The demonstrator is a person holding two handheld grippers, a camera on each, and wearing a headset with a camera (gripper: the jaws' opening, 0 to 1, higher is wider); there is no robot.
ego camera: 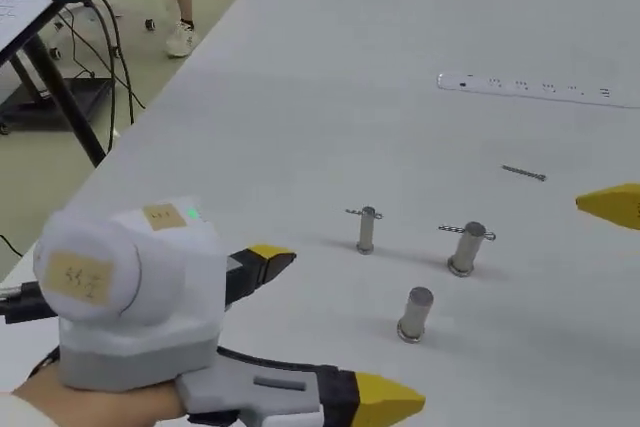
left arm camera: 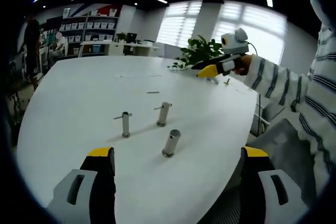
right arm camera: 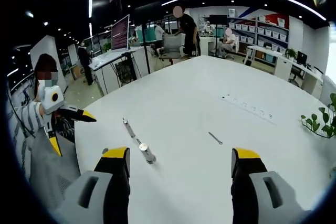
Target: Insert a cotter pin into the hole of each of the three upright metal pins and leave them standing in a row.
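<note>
Three upright metal pins stand on the white table (ego camera: 300, 127). The far-left pin (ego camera: 366, 230) (left arm camera: 125, 124) and the right pin (ego camera: 466, 247) (left arm camera: 164, 114) each carry a cotter pin through the top. The nearest pin (ego camera: 415, 314) (left arm camera: 171, 142) is bare. A loose cotter pin (ego camera: 524, 173) (left arm camera: 153, 92) (right arm camera: 214, 138) lies beyond them. My left gripper (ego camera: 335, 332) (left arm camera: 178, 161) is open and empty, just short of the bare pin. My right gripper (right arm camera: 181, 156) (left arm camera: 210, 70) is open and empty, its yellow tip (ego camera: 610, 204) at the right edge.
A white power strip (ego camera: 540, 89) (right arm camera: 247, 107) lies at the table's far right. A desk with hanging cables (ego camera: 60, 57) and a person's feet (ego camera: 180, 37) are on the floor past the table's left edge. A green plant (left arm camera: 199, 51) stands beyond the table.
</note>
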